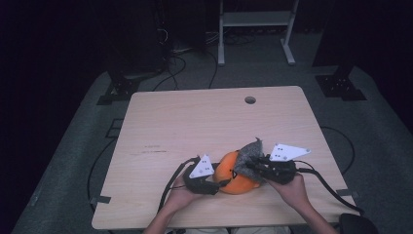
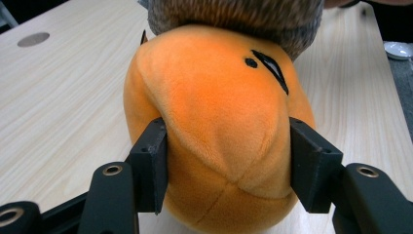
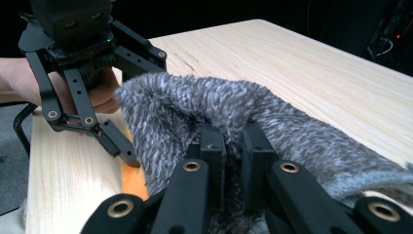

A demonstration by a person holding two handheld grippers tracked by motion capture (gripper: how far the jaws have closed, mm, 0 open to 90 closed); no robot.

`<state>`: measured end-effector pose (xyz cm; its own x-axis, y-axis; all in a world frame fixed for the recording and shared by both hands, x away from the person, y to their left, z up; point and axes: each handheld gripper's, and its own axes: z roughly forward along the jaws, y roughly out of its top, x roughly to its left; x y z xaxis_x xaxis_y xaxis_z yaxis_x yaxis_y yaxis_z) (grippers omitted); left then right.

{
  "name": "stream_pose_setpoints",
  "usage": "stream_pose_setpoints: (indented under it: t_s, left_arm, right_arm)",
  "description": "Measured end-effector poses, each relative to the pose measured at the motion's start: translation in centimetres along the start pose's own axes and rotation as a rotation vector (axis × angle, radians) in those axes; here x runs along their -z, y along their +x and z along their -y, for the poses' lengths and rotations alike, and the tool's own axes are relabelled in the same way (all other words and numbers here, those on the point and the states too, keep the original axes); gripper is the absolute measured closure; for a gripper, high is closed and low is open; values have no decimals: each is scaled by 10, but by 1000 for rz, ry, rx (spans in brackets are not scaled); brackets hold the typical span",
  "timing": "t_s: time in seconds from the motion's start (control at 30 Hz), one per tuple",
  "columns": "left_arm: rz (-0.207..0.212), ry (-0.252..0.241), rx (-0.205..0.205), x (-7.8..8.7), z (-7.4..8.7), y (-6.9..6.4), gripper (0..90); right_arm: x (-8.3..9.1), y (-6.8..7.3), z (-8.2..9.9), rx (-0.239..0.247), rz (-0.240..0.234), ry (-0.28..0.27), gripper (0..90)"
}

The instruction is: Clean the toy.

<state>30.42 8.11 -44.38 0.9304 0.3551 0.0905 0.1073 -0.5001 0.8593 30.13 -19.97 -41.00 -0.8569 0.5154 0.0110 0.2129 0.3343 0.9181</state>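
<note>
An orange plush toy (image 1: 236,183) with a small black stitched eye lies near the table's front edge. My left gripper (image 1: 220,183) comes at it from the left. In the left gripper view its two pads press into both sides of the orange plush toy (image 2: 214,97), denting it. A grey knitted cover (image 1: 249,153) sits over the toy's far end and sticks up. My right gripper (image 1: 258,168) is shut on a fold of that grey knitted cover (image 3: 195,107), jaws close together (image 3: 233,141). A finger (image 3: 117,141) of the left gripper shows beyond the cover, next to a strip of orange (image 3: 134,178).
The light wooden table (image 1: 195,117) has a round cable hole (image 1: 250,100) near its far edge. A white stand frame (image 1: 253,19) and cables (image 1: 170,63) lie on the dark floor beyond. A cable trails from each gripper over the front edge.
</note>
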Motion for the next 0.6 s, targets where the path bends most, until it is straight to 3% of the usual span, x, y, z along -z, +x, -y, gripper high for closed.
stream_pose_setpoints:
  t_s: [0.17,0.27,0.3,0.33,0.4,0.5,0.53,0.6]
  left_arm:
    - [7,6,47,3,3,6,358]
    - [30,-9,103,-1,-6,7,135]
    - [20,-10,101,-3,-9,5,135]
    - [-5,7,77,-6,-8,4,204]
    - [-13,3,84,-5,-6,6,302]
    - [-8,10,97,1,2,11,349]
    - [-5,14,110,3,4,13,351]
    - [-4,16,109,4,5,14,352]
  right_arm:
    - [6,3,5,42,25,37,817]
    - [8,12,16,36,10,49,817]
    - [8,12,16,36,10,49,817]
    - [4,17,15,30,-20,19,817]
    - [1,14,11,16,-24,14,816]
    - [3,7,9,-4,-17,-2,817]
    - [7,1,12,-7,15,15,817]
    - [13,-3,20,-27,23,34,816]
